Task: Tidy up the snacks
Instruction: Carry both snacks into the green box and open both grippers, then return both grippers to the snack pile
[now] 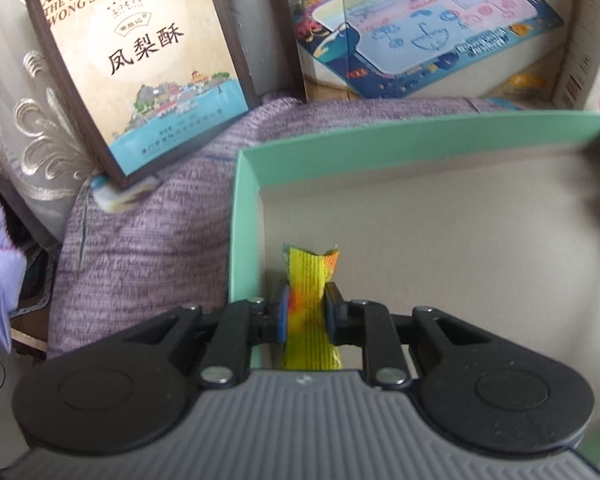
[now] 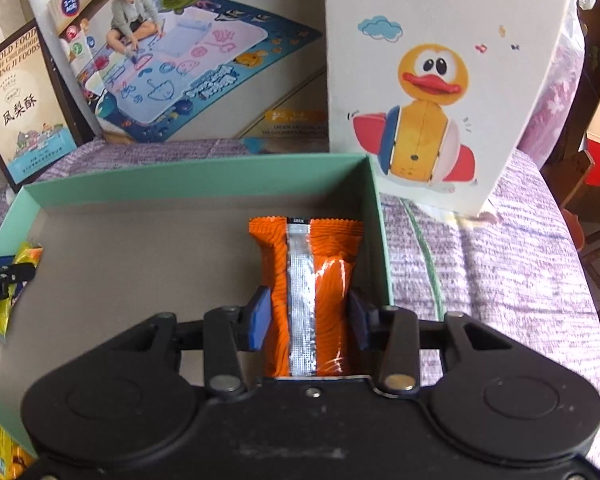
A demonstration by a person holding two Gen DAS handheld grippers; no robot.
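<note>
Left gripper [image 1: 305, 314]: jaws clamp a yellow packet [image 1: 309, 312], lower centre, inside the green box [image 1: 420, 136]
Right gripper [image 2: 309, 316]: jaws clamp an orange packet [image 2: 332, 280], centre, by the box's right wall

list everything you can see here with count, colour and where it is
open cardboard box: one, mint-green walls, grey floor, on the cloth
purple woven cloth: one, under everything
orange foil snack packet: one, in the box by its right wall
yellow snack packet: one, in the box by its left wall
pineapple cake box: one, beige with brown border, leaning at back left
drawing mat toy box: one, blue and white, behind the open box
duck toy box: one, white, back right
left gripper: black, shut on the yellow packet
right gripper: black, gripping the orange packet
</note>
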